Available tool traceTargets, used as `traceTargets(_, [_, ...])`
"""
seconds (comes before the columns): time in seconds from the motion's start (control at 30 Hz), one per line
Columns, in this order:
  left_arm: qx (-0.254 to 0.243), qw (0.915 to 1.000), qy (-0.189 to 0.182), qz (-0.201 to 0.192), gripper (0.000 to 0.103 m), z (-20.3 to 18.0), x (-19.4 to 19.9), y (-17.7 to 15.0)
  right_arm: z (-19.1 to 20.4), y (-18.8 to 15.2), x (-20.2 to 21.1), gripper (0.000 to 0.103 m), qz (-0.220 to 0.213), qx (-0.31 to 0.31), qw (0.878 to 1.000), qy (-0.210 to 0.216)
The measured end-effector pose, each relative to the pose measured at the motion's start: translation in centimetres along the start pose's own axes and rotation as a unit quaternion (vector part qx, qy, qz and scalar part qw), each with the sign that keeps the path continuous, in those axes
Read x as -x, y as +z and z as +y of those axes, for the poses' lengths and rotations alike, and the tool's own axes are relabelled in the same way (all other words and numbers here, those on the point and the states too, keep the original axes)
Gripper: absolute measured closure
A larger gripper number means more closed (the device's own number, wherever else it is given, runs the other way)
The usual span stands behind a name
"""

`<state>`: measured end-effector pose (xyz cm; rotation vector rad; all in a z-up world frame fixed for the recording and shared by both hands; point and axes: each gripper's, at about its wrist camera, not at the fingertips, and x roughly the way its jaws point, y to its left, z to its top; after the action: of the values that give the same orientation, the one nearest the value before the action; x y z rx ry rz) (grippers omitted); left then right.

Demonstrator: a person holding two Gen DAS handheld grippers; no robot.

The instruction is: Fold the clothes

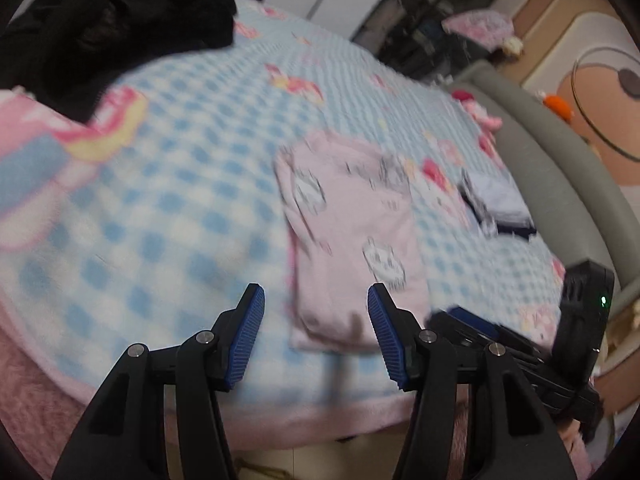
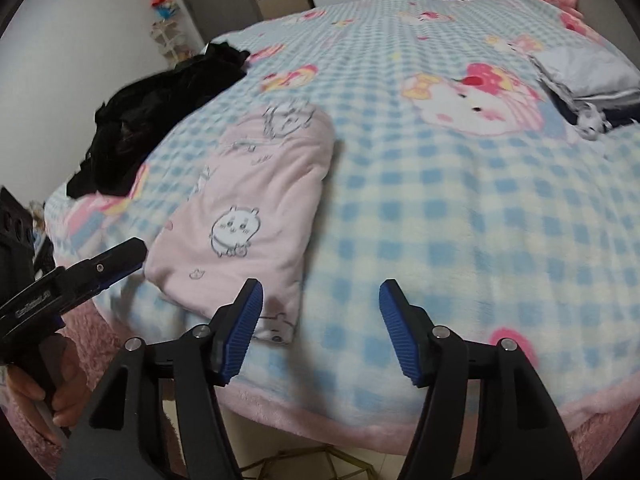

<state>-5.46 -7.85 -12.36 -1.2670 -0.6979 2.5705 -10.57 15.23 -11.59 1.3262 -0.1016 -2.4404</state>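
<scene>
**Both tongs open and empty over a folded pink garment**

Blue-padded fingers (image 1: 252,332) are sitting nearest our lens, and we are holding the left tongs (image 1: 316,336) spread wide with nothing between the pads. We are keeping the right tongs (image 2: 320,330) just as wide apart, also gripping nothing. Neither pair is touching cloth; both are hovering above the near edge of the bed (image 2: 440,240). Our left hand (image 2: 52,392) is showing in the right wrist view, wrapped around its handle.

We are counting two tongs, one pink garment (image 2: 256,216), one black pile of clothing (image 2: 152,116) and one folded stack of grey and dark fabric (image 2: 592,80).

We are seeing the pink garment lying folded into a long narrow shape on the blue-checked blanket (image 2: 460,200), printed with small cartoon animals. Its long axis is running from the near edge of the bed away toward the far side, leaning slightly right in the right wrist view. It is lying just ahead of the left tongs and left of the right tongs. We are seeing the black pile resting well apart at the far left, and the grey stack near the right edge.
</scene>
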Motion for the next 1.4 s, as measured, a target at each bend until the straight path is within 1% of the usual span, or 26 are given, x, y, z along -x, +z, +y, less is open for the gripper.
traceTargets(0.03, [-0.005, 0.9999, 0.009, 0.009, 0.049, -0.3, -0.4, -0.2, 0.0, -0.2, -0.4, 0.041, 0.004, 0.005, 1.0, -0.011])
traceTargets(0.07, [-0.008, 0.9996, 0.023, 0.016, 0.056, -0.3, -0.6, -0.5, 0.0, -0.3, -0.9, 0.041, 0.009, 0.01, 1.0, -0.022])
traceTargets(0.1, [-0.011, 0.9989, 0.039, 0.023, 0.057, -0.3, -0.9, -0.9, -0.1, -0.4, -1.2, 0.041, 0.013, 0.011, 0.999, -0.029])
traceTargets(0.13, [-0.003, 0.9987, 0.042, 0.028, 0.059, -0.1, -1.0, -1.2, -0.6, -0.4, -1.3, 0.041, 0.015, 0.004, 0.999, -0.03])
traceTargets(0.17, [0.011, 0.9987, 0.039, 0.032, 0.06, 0.3, -1.0, -1.4, -1.1, -0.4, -1.1, 0.045, 0.016, -0.006, 0.999, -0.034])
traceTargets(0.2, [0.023, 0.9987, 0.031, 0.033, 0.06, 0.6, -0.8, -1.6, -1.5, -0.3, -1.0, 0.057, 0.017, -0.016, 0.999, -0.038])
traceTargets(0.27, [0.044, 0.9984, 0.011, 0.034, 0.061, 1.1, -0.3, -1.7, -2.1, -0.2, -0.7, 0.063, 0.017, -0.026, 0.999, -0.044])
traceTargets(0.3, [0.053, 0.998, -0.002, 0.034, 0.062, 1.4, -0.1, -1.8, -2.3, -0.2, -0.4, 0.063, 0.013, -0.033, 0.999, -0.036])
traceTargets(0.33, [0.067, 0.9969, -0.025, 0.035, 0.062, 1.7, 0.1, -1.8, -2.4, -0.3, -0.1, 0.062, 0.007, -0.04, 0.999, -0.026])
traceTargets(0.4, [0.094, 0.9921, -0.074, 0.038, 0.06, 2.1, 0.2, -1.9, -2.1, -0.3, 0.4, 0.046, -0.001, -0.045, 0.999, 0.008])
traceTargets(0.47, [0.116, 0.9866, -0.107, 0.042, 0.057, 2.4, -0.2, -1.9, -1.4, -0.3, 0.6, 0.042, -0.001, -0.038, 0.998, 0.043])
traceTargets(0.5, [0.127, 0.9832, -0.123, 0.045, 0.056, 2.6, -0.4, -1.9, -1.0, -0.3, 0.3, 0.042, 0.004, -0.036, 0.998, 0.054])
traceTargets(0.57, [0.136, 0.981, -0.13, 0.049, 0.056, 2.8, -1.0, -1.9, -0.3, -0.3, -0.3, 0.043, 0.014, -0.032, 0.997, 0.071])
traceTargets(0.63, [0.141, 0.9797, -0.132, 0.052, 0.056, 2.9, -1.5, -1.9, 0.2, -0.7, -1.4, 0.051, 0.028, -0.026, 0.997, 0.069])
traceTargets(0.8, [0.098, 0.9871, -0.102, 0.076, 0.056, 0.9, -3.7, -1.6, 0.7, -0.9, -1.2, 0.064, 0.024, -0.017, 0.997, 0.068])
traceTargets(0.9, [0.097, 0.9879, -0.099, 0.07, 0.056, 0.2, -4.1, -1.3, 0.5, -0.9, -1.5, 0.068, 0.03, -0.017, 0.997, 0.062])
traceTargets(0.93, [0.096, 0.9889, -0.094, 0.063, 0.059, 0.1, -4.0, -1.1, 0.5, -0.9, -1.6, 0.07, 0.031, -0.016, 0.998, 0.061])
traceTargets(0.97, [0.095, 0.9903, -0.086, 0.054, 0.073, 0.0, -3.8, -0.9, 0.5, -1.0, -1.6, 0.071, 0.031, -0.015, 0.998, 0.06])
traceTargets(1.0, [0.079, 0.9935, -0.067, 0.049, 0.077, -0.5, -3.7, -0.5, 0.6, -1.0, -1.5, 0.072, 0.03, -0.014, 0.998, 0.06])
traceTargets(1.07, [0.032, 0.9986, -0.021, 0.037, 0.078, -1.8, -3.1, 0.5, 1.0, -0.8, -1.2, 0.075, 0.025, -0.013, 0.998, 0.064])
traceTargets(1.13, [-0.012, 0.9997, 0.017, 0.013, 0.079, -3.0, -1.9, 1.4, 1.3, -0.5, -0.9, 0.076, 0.02, -0.011, 0.997, 0.067])
traceTargets(1.17, [-0.016, 0.9995, 0.029, -0.002, 0.079, -3.0, -1.1, 1.9, 1.5, -0.4, -0.7, 0.082, 0.018, -0.01, 0.997, 0.069])
traceTargets(1.27, [0.008, 0.9978, 0.05, -0.042, 0.079, -1.3, 1.0, 3.4, 2.0, 0.0, -0.2, 0.083, 0.011, -0.007, 0.997, 0.074])
traceTargets(1.33, [0.046, 0.9964, 0.053, -0.047, 0.079, 1.0, 1.4, 3.7, 2.4, 0.3, 0.1, 0.082, 0.006, -0.006, 0.997, 0.078])
traceTargets(1.37, [0.065, 0.9967, 0.028, -0.04, 0.079, 2.0, 1.2, 3.5, 2.6, 0.4, 0.3, 0.08, 0.003, -0.005, 0.997, 0.08])
traceTargets(1.4, [0.086, 0.9959, -0.011, -0.028, 0.078, 2.8, 0.8, 3.1, 2.8, 0.5, 0.5, 0.074, 0.001, -0.004, 0.997, 0.081])
